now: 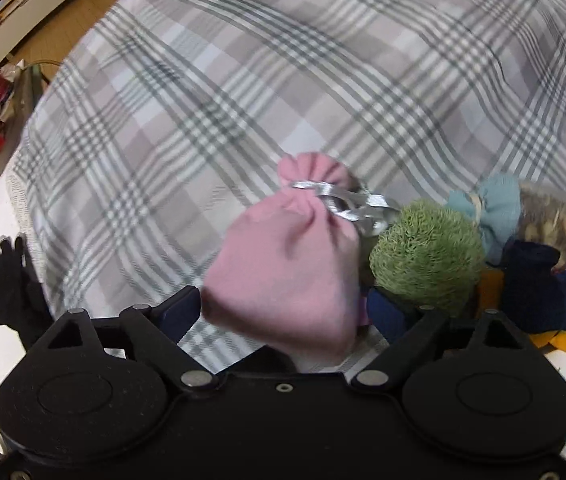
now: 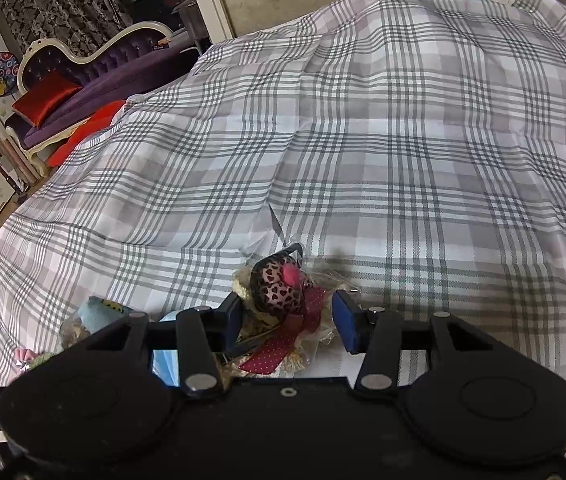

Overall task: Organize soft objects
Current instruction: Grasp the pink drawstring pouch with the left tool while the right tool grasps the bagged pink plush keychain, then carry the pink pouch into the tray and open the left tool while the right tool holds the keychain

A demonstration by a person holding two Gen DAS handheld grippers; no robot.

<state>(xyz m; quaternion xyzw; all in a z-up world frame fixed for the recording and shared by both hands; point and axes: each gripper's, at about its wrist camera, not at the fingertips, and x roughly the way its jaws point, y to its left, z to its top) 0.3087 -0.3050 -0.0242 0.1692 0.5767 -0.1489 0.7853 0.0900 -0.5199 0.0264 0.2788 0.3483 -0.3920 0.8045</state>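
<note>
- In the left wrist view we see our left gripper [image 1: 279, 308] pointing steeply down at the plaid bed cover [image 1: 283, 80], its jaws spread wide
- A pink drawstring pouch [image 1: 287, 256] tied with a silver ribbon [image 1: 347, 202] sits between those jaws; the left pad at 9 o'clock of the pouch looks close to its lower corner, the right pad is partly hidden behind it, and we cannot tell whether either pad presses on it
- At 3 o'clock of the pouch, just beside it, sits a fuzzy green ball [image 1: 427, 256]; further toward 2 o'clock lies a light blue cloth bundle [image 1: 495, 208] against a sachet of dried brownish bits [image 1: 555, 224]
- Dark navy and orange fabrics [image 1: 543, 292] pile up at 4 o'clock of the green ball
- A black glove [image 1: 11, 280] lies well apart at 9 o'clock, off the cover's edge
- In the right wrist view our right gripper [image 2: 287, 320] has its jaws partly apart around a heart-print bundle [image 2: 279, 284] with a dark red dotted ribbon [image 2: 283, 340]; the left pad touches its wrapping, the right pad shows a gap
- A purple sofa [image 2: 95, 76] with a red cushion [image 2: 45, 98] stands at 10 o'clock
</note>
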